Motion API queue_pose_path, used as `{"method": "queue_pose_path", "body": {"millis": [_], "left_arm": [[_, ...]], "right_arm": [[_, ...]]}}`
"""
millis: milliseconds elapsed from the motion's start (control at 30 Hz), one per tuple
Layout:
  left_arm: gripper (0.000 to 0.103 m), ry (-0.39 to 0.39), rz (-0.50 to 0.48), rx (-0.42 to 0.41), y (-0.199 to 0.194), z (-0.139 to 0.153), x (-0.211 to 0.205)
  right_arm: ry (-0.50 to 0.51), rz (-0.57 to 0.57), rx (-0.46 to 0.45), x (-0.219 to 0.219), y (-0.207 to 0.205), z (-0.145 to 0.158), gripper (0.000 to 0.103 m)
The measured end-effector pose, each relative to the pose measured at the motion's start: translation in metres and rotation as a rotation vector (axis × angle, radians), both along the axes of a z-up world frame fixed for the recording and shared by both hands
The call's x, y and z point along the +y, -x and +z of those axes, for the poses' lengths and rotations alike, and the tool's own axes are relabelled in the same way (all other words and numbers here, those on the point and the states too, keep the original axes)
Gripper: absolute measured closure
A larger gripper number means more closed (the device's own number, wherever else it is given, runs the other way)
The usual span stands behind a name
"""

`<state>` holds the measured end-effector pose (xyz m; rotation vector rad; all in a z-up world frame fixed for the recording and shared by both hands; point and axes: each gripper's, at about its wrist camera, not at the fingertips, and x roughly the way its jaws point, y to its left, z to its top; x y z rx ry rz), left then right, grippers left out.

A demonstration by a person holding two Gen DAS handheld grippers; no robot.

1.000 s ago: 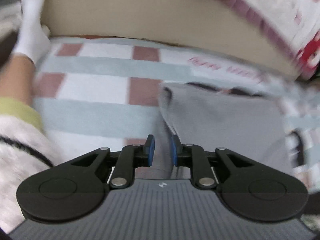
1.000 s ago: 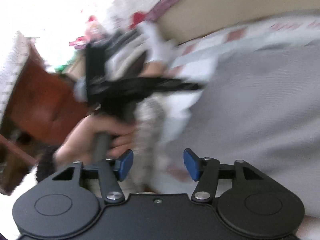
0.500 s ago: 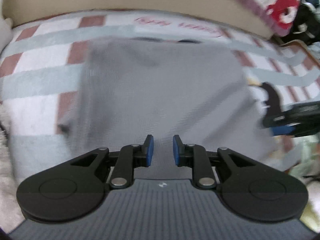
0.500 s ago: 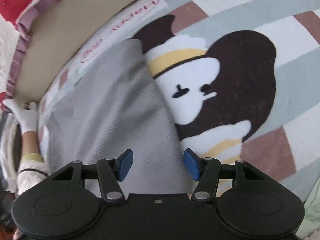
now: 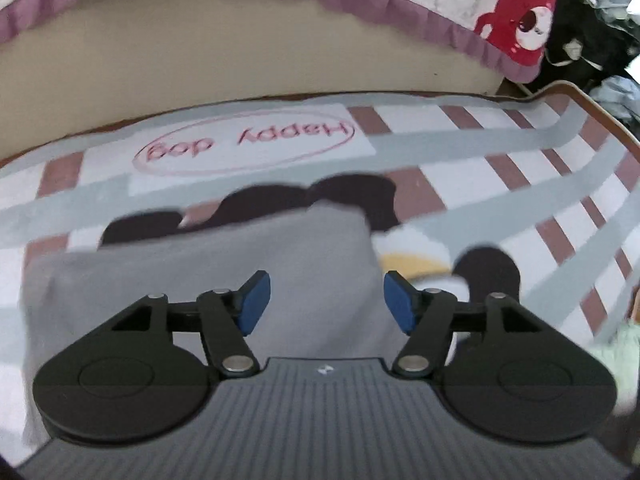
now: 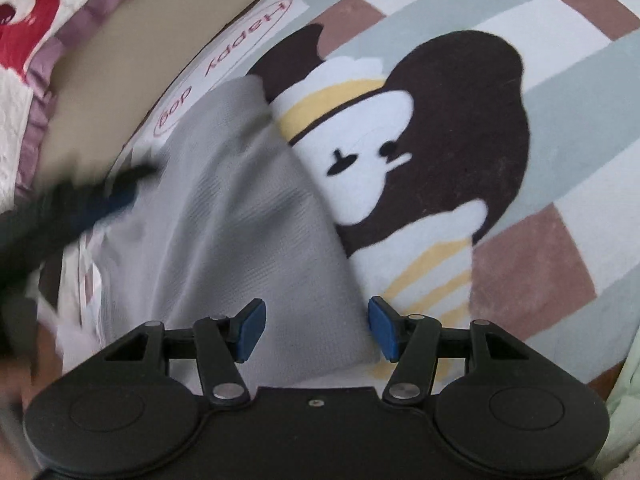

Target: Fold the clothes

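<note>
Fabric first: the grey garment (image 6: 240, 240) lies flat on the patterned rug (image 5: 500, 152), folded into a rough rectangle, its right edge running across the cartoon dog print (image 6: 420, 140). My right claw (image 6: 316, 328) hangs over the near right corner, blue pads spread and parting a touch more, nothing pinched; the cloth only lies beneath the gap. My left claw (image 5: 326, 304) is opening too, pads well apart above the garment's near middle, released, gripping nothing. In the right wrist view it shows as a dark blur at the left edge of the cloth.

I judge this knit soft and light, limp rather than stiff, with a fine ribbed weave that should give the pads decent bite. It will sag and drag if lifted from 1 point, so 2 corners are the sensible hold: near right corner for my right claw, near left corner for my left. Pinch through all layers at the edge, or the fold may slip open.
</note>
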<state>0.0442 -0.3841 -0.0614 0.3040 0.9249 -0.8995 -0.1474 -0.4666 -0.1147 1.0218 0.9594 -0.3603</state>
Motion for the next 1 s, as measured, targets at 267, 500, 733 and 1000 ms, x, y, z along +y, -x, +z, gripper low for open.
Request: {"method": "queue_pose_path", "body": {"millis": [267, 500, 733, 1000], "left_arm": [[0.032, -0.212, -0.222, -0.157, 0.000, -0.032, -0.073], [0.091, -0.156, -0.299, -0.126, -0.016, -0.033, -0.063], [0.085, -0.019, -0.340, -0.173, -0.020, -0.024, -0.049], [0.061, 0.134, -0.134, -0.011, -0.044, -0.013, 0.012]], "right_arm": [[-0.024, -0.035, -0.008, -0.001, -0.007, -0.002, 0.026], [0.119, 0.105, -0.014, 0.018, -0.020, 0.003, 0.089], [0.319, 0.154, -0.050, 0.037, 0.001, 0.036, 0.094], [0.213, 0.117, 0.106, 0.023, -0.007, 0.010, 0.061]]}}
